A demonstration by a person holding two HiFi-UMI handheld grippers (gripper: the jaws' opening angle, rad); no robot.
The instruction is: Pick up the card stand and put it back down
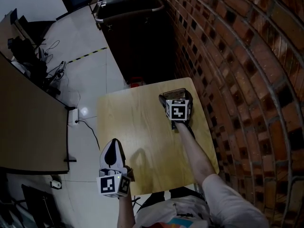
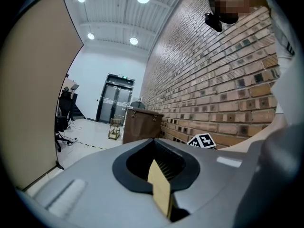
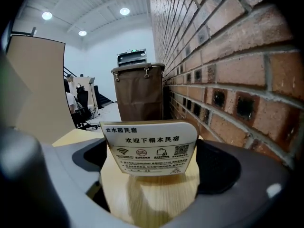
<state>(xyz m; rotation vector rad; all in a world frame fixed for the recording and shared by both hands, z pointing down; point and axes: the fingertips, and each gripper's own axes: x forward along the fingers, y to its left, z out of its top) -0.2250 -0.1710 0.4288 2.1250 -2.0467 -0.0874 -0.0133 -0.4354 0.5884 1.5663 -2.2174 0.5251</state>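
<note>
the right gripper (image 1: 175, 99) is held low over the wooden table (image 1: 137, 132), toward its 1 o'clock corner, with the jaws spread wide. the card stand (image 3: 149, 147) is seen upright between them, its printed face turned toward the gripper's camera and its foot set on the wood, where a faint reflection is cast. each side edge of the card is flanked closely by a dark jaw pad; whether contact is made cannot be told. the marker cube on this gripper is faced upward in the head view, and a bare forearm (image 1: 194, 156) is extended behind it toward 5 o'clock. the left gripper (image 1: 113, 148) is held at the table's 7 o'clock edge, well apart from the stand, its jaws drawn together to a point with nothing between them; only a thin sliver of tabletop is glimpsed through the gap. a brick wall (image 1: 237, 56) is run along the table's 3 o'clock side. a brown cart (image 3: 140, 91) is parked against that wall at 12 o'clock beyond the table. a tan partition (image 1: 28, 127) is stood at 9 o'clock, with cables (image 1: 57, 72) strewn on the pale floor near it.
</note>
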